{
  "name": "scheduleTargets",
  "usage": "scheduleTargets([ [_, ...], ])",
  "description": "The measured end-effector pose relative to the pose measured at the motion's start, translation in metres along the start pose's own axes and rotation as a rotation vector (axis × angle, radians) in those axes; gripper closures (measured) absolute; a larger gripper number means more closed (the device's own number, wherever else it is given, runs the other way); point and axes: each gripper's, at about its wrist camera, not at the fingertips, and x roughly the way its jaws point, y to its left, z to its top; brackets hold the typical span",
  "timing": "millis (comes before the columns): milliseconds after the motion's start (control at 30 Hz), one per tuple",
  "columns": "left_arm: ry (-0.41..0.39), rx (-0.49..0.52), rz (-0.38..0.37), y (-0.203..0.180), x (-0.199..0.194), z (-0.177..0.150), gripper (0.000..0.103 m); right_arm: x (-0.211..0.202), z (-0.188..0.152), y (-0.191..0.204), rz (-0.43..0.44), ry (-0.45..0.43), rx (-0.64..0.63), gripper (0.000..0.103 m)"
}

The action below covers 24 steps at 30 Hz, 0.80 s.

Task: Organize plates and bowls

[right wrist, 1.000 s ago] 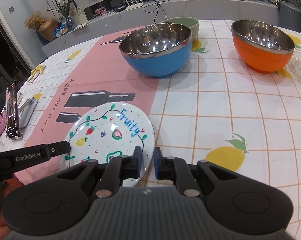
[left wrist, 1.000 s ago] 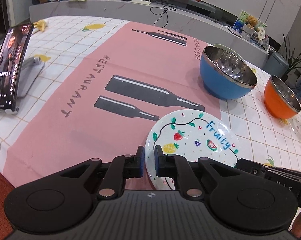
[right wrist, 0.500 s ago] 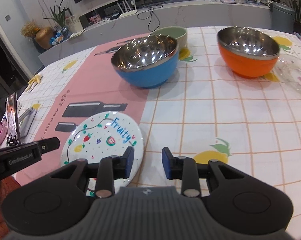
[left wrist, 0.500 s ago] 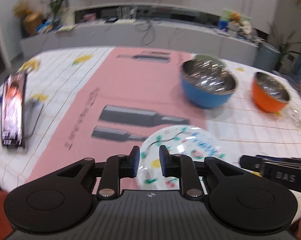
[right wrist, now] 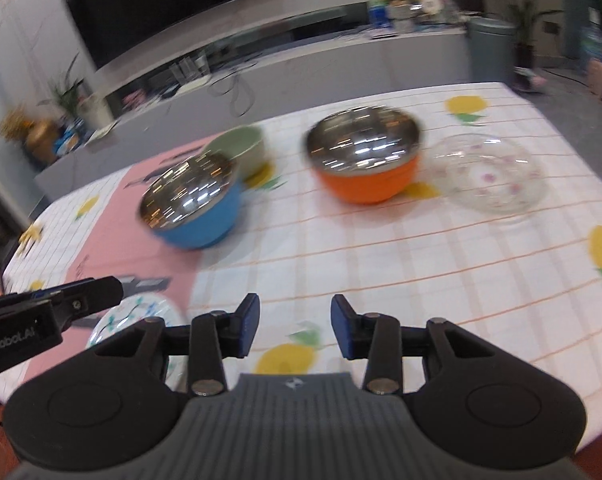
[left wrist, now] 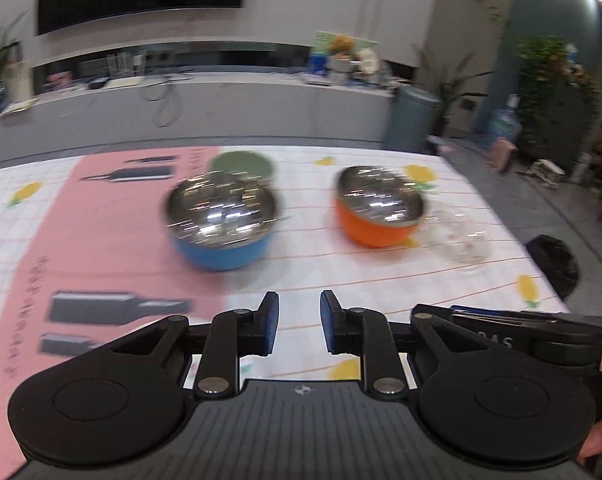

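1. the right gripper [right wrist: 295, 326] is standing partly apart and its jaws are opening, with only tablecloth [right wrist: 381, 248] showing between them and nothing being gripped.
2. the left gripper [left wrist: 299, 326] is sitting at a narrower gap, also empty, pads clear of everything.
3. ahead of both, the cloth-covered table is carrying the blue bowl [left wrist: 221, 222] left of centre, the orange bowl [left wrist: 379, 210] to its right, a green bowl [right wrist: 239, 150] just behind the blue one, and a clear glass plate [right wrist: 489, 178] beyond the orange bowl's right side.
4. the painted plate [right wrist: 137, 318] is lying just left of the right gripper, apart from its fingers.
5. both grippers are pointing downward at the table, side by side.
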Motion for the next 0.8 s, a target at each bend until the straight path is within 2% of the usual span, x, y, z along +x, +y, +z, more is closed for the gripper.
scheduleTargets([
  [133,0.0,0.024,-0.093,-0.03,0.016,0.01,0.077,-0.01,0.006,-0.032,-0.053,-0.032,0.074,0.062],
  [300,0.022,0.002,-0.18,-0.056,0.043,0.014,0.076,-0.016,0.011,-0.066,-0.102,-0.06,0.156,0.061],
  [467,0.035,-0.008,-0.208,-0.074,0.069,0.015,0.073,-0.016,0.017,-0.095,-0.135,-0.083,0.219,0.061],
  [800,0.049,-0.128,-0.216,-0.095,0.127,0.016,0.073,0.007,0.039,-0.139,-0.17,-0.1,0.298,0.061],
])
